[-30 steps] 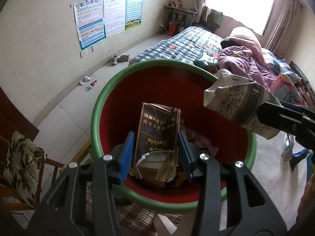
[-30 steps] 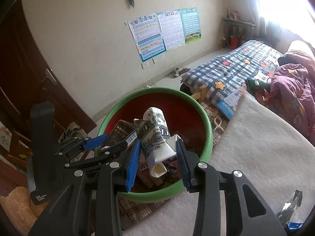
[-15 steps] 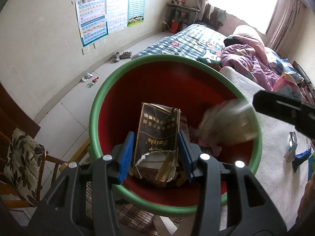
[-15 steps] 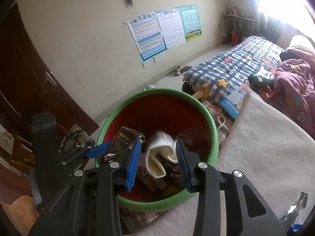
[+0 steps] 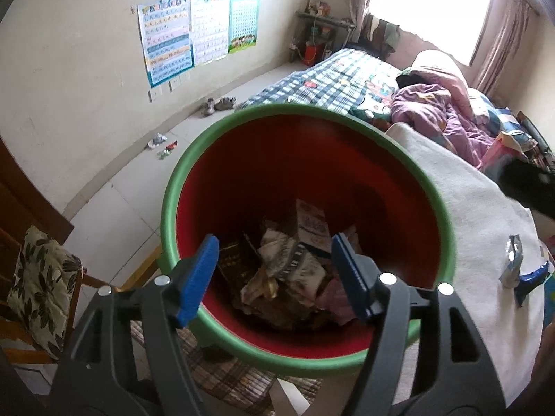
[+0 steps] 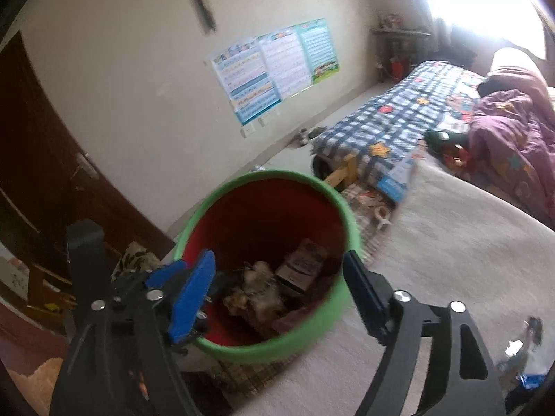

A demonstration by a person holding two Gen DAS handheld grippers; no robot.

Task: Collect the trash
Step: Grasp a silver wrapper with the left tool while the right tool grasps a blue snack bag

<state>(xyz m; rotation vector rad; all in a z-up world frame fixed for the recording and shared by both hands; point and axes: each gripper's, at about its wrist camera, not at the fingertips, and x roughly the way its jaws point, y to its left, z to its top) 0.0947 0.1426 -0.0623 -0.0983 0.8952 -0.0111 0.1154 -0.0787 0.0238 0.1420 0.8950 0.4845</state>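
A red bin with a green rim point(image 5: 194, 173) stands below both grippers, beside a white-covered surface point(image 5: 468, 208). My left gripper point(image 5: 277, 277) hovers over the bin's near side. Its jaws are opening and no pad touches anything. Below it, on the trash heap, lie the dark box point(image 5: 236, 263) and the patterned carton point(image 5: 295, 263). My right gripper point(image 6: 277, 294) hangs above the bin point(image 6: 263, 176) with its jaws opening wide and nothing held. The carton point(image 6: 305, 263) rests inside. A silver wrapper point(image 5: 513, 263) and a blue wrapper point(image 5: 532, 277) lie on the white cover.
A chair with a leaf-print cushion point(image 5: 41, 277) stands left of the bin. Small litter point(image 5: 163, 144) and shoes point(image 5: 218, 104) lie on the floor by the wall. A checked bed point(image 5: 329, 72) with a purple quilt point(image 5: 440, 111) fills the far right. A dark door point(image 6: 41, 173) is at left.
Both grippers opened. The dark box dropped from the left jaws and the patterned carton from the right jaws into the bin. The right gripper drew back toward the white cover.
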